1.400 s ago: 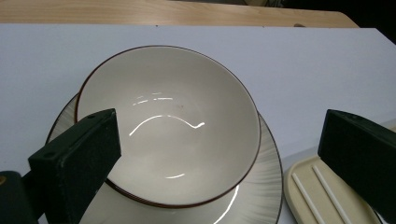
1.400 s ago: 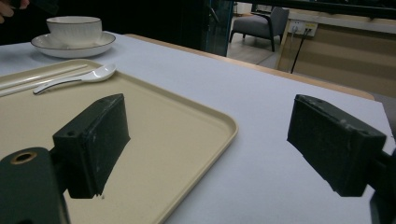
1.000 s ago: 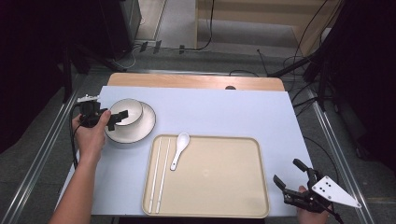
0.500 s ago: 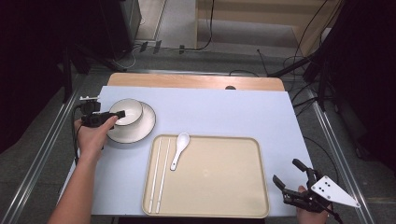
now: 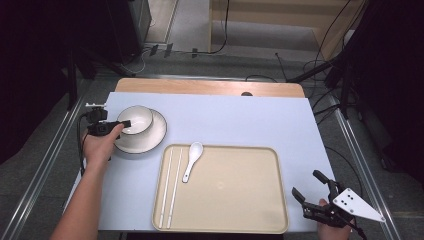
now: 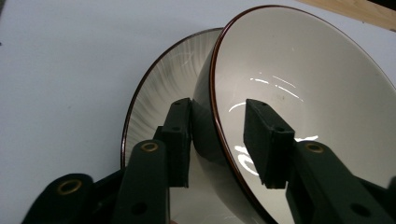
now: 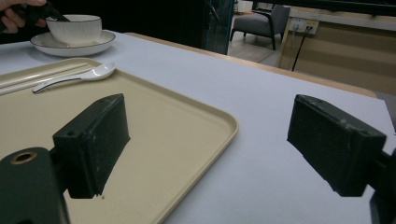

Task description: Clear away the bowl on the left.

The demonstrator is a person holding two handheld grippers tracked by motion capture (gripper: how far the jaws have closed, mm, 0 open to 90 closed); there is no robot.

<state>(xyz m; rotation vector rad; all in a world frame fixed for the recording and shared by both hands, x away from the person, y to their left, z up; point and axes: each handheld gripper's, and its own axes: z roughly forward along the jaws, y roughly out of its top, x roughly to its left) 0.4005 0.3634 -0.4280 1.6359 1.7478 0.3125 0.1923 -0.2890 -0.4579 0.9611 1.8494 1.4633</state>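
Straddling bowl [image 6: 299, 93] rim, left tool [image 6: 219, 140] narrow, right tool [image 7: 210, 140] wide beside tray [image 7: 187, 135] edge

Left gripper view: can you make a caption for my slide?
The left gripper straddles the rim of a white bowl, one jaw inside and one outside, above its saucer.

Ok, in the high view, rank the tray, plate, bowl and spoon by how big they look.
Largest to smallest:
1. Tray, by far the largest.
2. Plate.
3. Bowl, sitting on the plate within its rim.
4. Spoon, about as long as the bowl is wide but far slimmer, so smallest in area.
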